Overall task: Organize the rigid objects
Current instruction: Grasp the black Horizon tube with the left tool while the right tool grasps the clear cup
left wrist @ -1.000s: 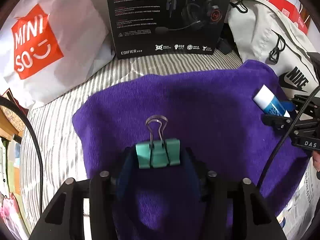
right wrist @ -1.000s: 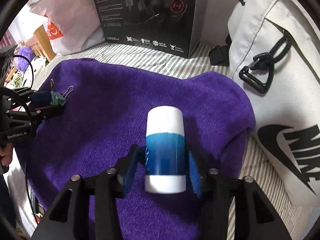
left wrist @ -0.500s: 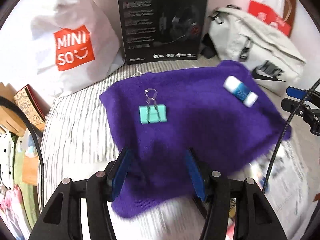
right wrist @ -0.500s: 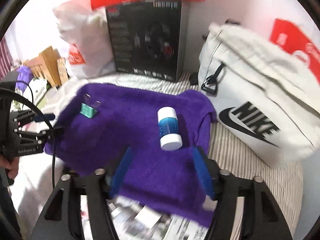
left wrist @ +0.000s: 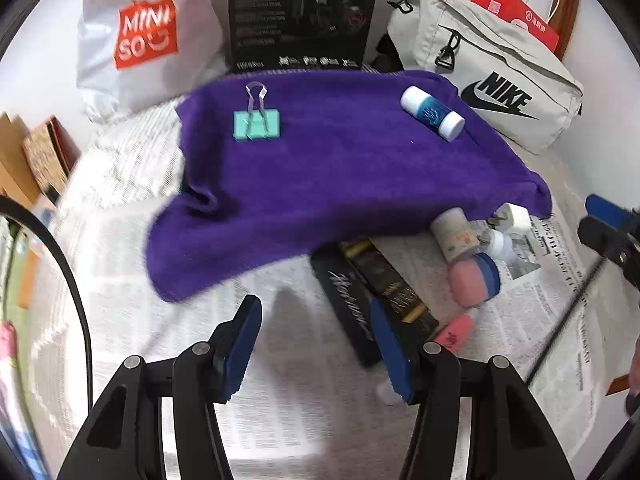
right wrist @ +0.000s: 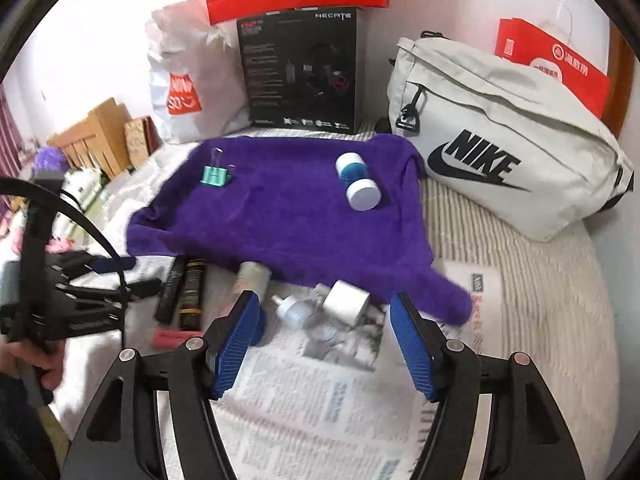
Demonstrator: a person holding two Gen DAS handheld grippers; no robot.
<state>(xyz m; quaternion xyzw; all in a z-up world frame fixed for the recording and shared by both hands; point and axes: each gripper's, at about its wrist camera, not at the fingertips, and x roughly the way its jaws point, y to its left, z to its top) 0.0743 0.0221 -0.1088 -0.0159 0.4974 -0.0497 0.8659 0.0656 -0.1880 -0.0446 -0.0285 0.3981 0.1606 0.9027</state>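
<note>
A teal binder clip [left wrist: 257,125] [right wrist: 216,176] and a blue-and-white bottle [left wrist: 432,114] [right wrist: 357,182] lie apart on a purple towel [left wrist: 340,184] [right wrist: 288,224]. My left gripper [left wrist: 314,320] [right wrist: 128,276] is open and empty. It hovers over newspaper and a black box [left wrist: 360,292] in front of the towel. My right gripper [right wrist: 325,308] [left wrist: 600,220] is also open and empty. It hangs above a white plug [right wrist: 346,302] and a small white bottle [right wrist: 292,312]. A pink-and-blue container [left wrist: 474,280], a cream tube [left wrist: 454,234] and a pink stick [left wrist: 454,330] lie nearby.
Behind the towel stand a white Miniso bag [left wrist: 148,40], a black headset box [right wrist: 300,76] and a grey Nike bag [right wrist: 500,160]. Red paper bags [right wrist: 552,68] lean on the wall. Wooden items [right wrist: 96,140] sit at the left. Newspaper [right wrist: 320,396] covers the striped bedding in front.
Both grippers let go, the left of the binder clip and the right of the bottle, and drew back from the towel. The clutter on the newspaper has come into view.
</note>
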